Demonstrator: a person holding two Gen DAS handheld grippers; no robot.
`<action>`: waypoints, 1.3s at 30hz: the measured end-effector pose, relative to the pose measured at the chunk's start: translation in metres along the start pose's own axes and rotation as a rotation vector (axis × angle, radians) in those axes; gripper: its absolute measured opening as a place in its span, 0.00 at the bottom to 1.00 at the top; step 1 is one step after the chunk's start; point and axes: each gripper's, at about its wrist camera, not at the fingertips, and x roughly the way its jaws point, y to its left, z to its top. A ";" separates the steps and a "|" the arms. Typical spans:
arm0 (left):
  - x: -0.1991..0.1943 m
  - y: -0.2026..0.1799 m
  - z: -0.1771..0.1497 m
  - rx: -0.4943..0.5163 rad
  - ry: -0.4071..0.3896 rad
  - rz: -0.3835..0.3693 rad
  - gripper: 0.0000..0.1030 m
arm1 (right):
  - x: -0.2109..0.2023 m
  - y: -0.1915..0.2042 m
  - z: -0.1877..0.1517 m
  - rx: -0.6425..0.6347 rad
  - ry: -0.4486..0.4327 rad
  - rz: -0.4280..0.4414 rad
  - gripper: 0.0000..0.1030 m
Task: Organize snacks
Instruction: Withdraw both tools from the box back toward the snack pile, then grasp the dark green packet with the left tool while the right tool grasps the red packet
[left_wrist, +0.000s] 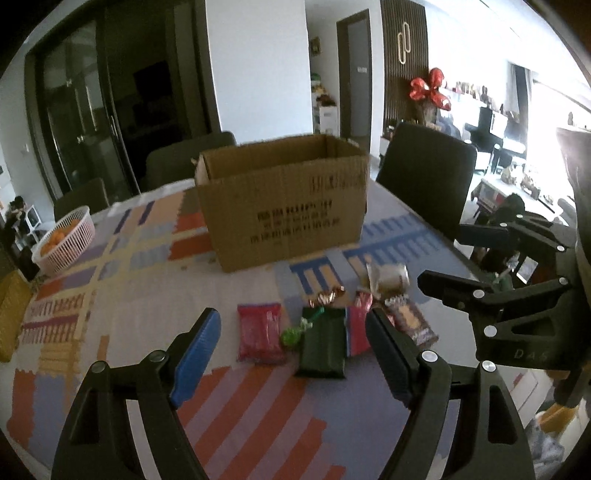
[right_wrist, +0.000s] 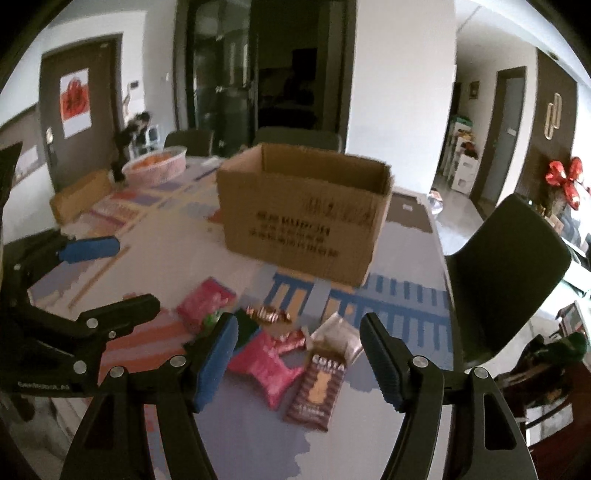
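Note:
An open cardboard box (left_wrist: 284, 206) stands on the patterned tablecloth; it also shows in the right wrist view (right_wrist: 306, 218). In front of it lie several snack packs: a red pack (left_wrist: 260, 338), a dark green pack (left_wrist: 323, 345), a brown Costa pack (right_wrist: 317, 387), a pink pack (right_wrist: 269, 367), a silver pouch (right_wrist: 340, 338) and wrapped candies (right_wrist: 267, 314). My left gripper (left_wrist: 295, 354) is open and empty above the green pack. My right gripper (right_wrist: 301, 363) is open and empty above the pink and brown packs.
A pink basket of oranges (left_wrist: 64, 238) sits at the table's far left, next to a yellow pack (left_wrist: 11, 314). Dark chairs (left_wrist: 424, 177) stand around the table. The table edge runs along the right side.

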 end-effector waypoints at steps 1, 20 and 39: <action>0.002 0.000 -0.003 0.002 0.010 -0.003 0.78 | 0.003 0.002 -0.003 -0.013 0.014 0.002 0.67; 0.070 0.001 -0.035 0.026 0.197 -0.101 0.75 | 0.073 0.016 -0.036 -0.155 0.235 0.073 0.67; 0.106 -0.001 -0.032 -0.013 0.270 -0.152 0.71 | 0.104 0.005 -0.036 -0.101 0.278 0.099 0.66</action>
